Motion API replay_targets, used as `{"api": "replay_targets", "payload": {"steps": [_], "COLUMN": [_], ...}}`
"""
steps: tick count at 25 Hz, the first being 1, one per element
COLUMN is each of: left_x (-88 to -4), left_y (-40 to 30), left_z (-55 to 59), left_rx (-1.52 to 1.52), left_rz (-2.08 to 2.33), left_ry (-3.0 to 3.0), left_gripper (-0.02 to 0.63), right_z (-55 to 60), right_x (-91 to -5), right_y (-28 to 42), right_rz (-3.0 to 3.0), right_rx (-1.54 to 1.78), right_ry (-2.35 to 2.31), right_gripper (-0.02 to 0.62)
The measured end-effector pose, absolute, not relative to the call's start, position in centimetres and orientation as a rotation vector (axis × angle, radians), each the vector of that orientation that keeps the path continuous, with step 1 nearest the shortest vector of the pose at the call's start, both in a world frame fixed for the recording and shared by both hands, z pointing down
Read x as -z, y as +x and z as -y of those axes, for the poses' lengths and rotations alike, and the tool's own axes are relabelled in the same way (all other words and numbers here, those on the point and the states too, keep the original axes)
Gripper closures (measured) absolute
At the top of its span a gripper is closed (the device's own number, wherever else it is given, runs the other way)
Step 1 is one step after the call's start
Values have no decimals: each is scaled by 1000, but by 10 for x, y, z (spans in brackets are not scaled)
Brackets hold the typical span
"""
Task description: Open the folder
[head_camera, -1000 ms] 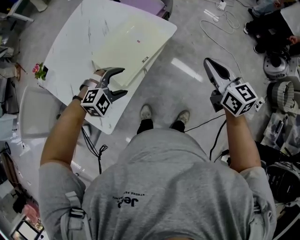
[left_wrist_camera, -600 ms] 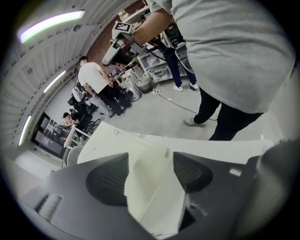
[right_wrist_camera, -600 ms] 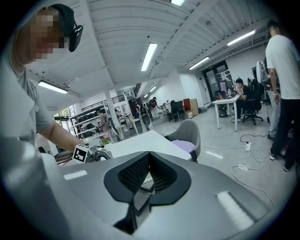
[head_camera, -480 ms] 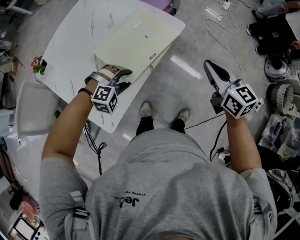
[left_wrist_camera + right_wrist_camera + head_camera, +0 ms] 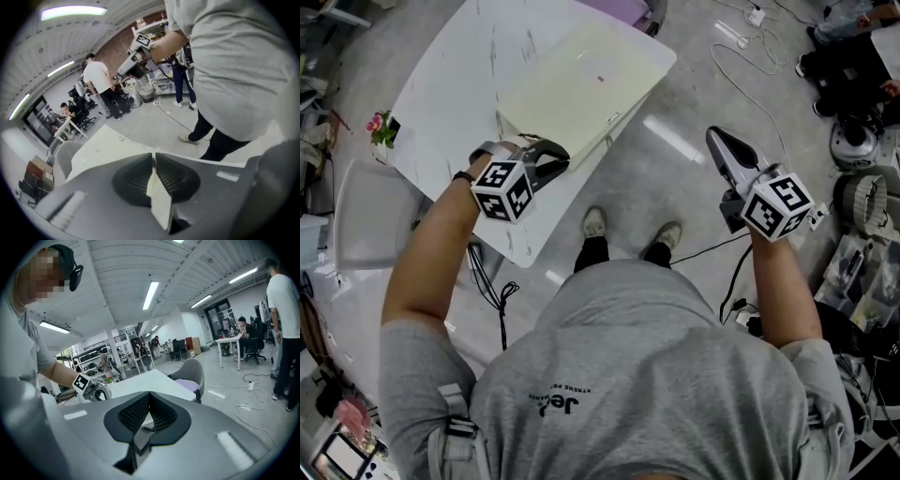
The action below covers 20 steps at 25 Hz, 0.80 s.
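One cream folder [image 5: 581,80], flat on white table [image 5: 450,103], corner pinched in just-closing left tool [image 5: 553,156] (right tool [image 5: 714,139] closed)

The person's grey T-shirt [image 5: 656,375] carried a dark print [image 5: 555,402] on its back: larger letters that seemed to begin "Je", the rest unclear, with a line of small letters too fine to read. The pale cream flat folder [image 5: 581,80] bore a small dark label [image 5: 612,117] near one edge and a tiny red mark [image 5: 601,79], neither legible. The black-and-white marker cube [image 5: 503,190] of the left gripper [image 5: 551,156] and the matching cube [image 5: 778,206] of the right gripper [image 5: 717,139] showed only square coded patterns.
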<state>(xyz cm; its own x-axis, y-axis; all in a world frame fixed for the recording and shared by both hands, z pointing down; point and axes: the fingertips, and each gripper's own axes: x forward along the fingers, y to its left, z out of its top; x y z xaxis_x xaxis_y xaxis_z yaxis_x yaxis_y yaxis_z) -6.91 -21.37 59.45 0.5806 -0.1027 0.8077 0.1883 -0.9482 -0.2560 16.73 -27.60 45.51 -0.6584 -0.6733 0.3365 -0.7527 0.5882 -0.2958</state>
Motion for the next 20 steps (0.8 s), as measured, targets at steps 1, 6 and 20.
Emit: {"api": "replay_targets", "payload": {"steps": [1, 6, 20], "left_x": [-586, -537, -418], "left_y": [-68, -61, -199], "left_z": [217, 235, 331], "left_rx": [1276, 987, -37], "left_rz": [24, -268, -1309], "left_ry": [-2554, -2861, -3154], "left_gripper": [533, 545, 545], "right_z": [276, 278, 309], "right_x": [-454, -449, -436], "right_y": [166, 165, 134], "right_rz": [2630, 2645, 2672], "right_rx": [-621, -610, -576], "right_ry": [1191, 1190, 1169], "right_gripper": [592, 592, 592]}}
